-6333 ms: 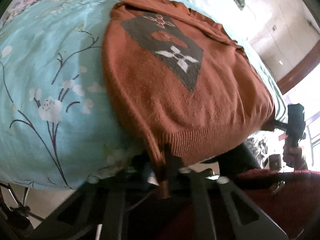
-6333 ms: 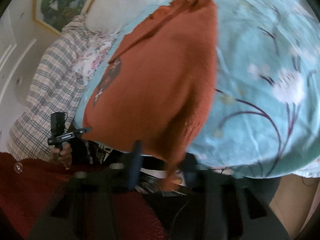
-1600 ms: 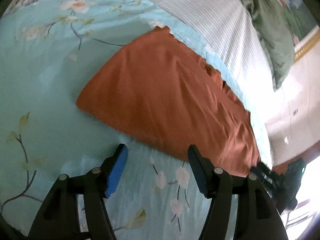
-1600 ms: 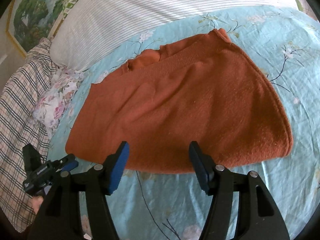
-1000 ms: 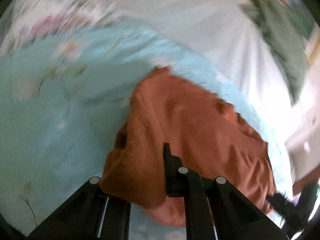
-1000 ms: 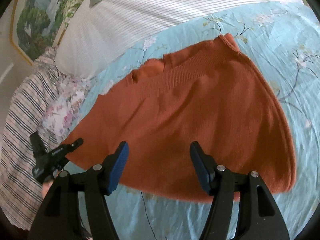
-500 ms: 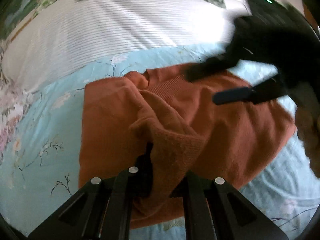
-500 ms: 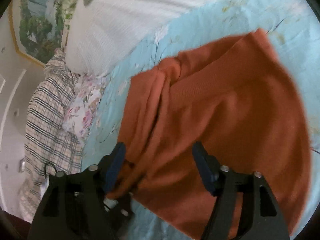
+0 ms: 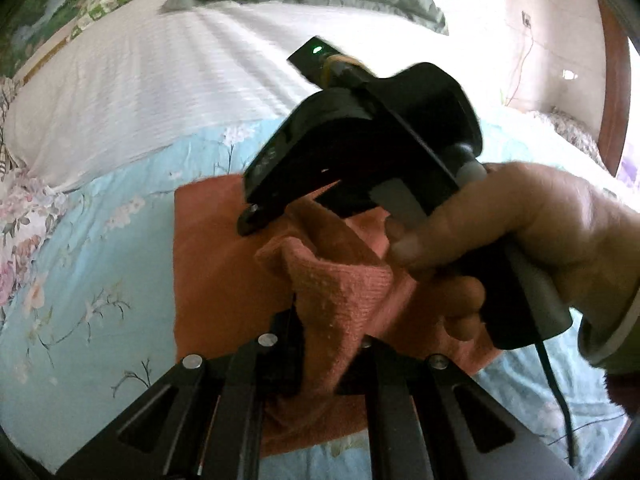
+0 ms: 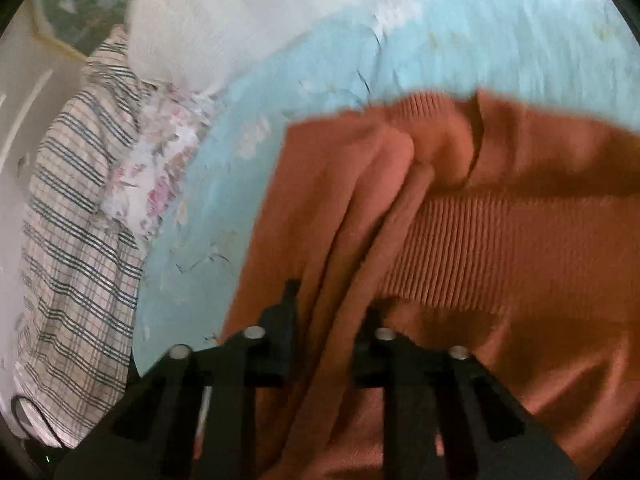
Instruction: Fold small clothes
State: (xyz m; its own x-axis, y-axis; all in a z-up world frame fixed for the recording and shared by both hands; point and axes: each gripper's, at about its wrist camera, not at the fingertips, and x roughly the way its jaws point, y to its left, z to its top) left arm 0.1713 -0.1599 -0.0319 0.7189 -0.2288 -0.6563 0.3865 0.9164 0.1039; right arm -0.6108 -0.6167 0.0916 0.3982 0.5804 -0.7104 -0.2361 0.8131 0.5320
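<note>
While I watch through both wrist cameras, my left gripper (image 9: 324, 354) is clamped tight on a bunched fold of the rust-orange knitted sweater (image 9: 224, 280), lifting it off the garment's flat body. The sweater lies on the light blue floral bedspread (image 9: 80, 304), toward the head of the bed, its far edge just short of the white striped pillow (image 9: 160, 92). My right gripper (image 10: 328, 320) is closing, and a ridge of the same sweater (image 10: 500, 240) runs between its narrowing fingers; the frame is blurred, but the cloth fills the gap. In the left view that right gripper (image 9: 256, 220) and the hand (image 9: 520, 240) holding it sit directly over the sweater, very close in front of my left fingers, blocking much of the far side. Open bedspread stretches to the left of the garment. A plaid cloth (image 10: 76, 240) and a pink floral cloth (image 10: 160, 160) lie along the bed's left edge.
</note>
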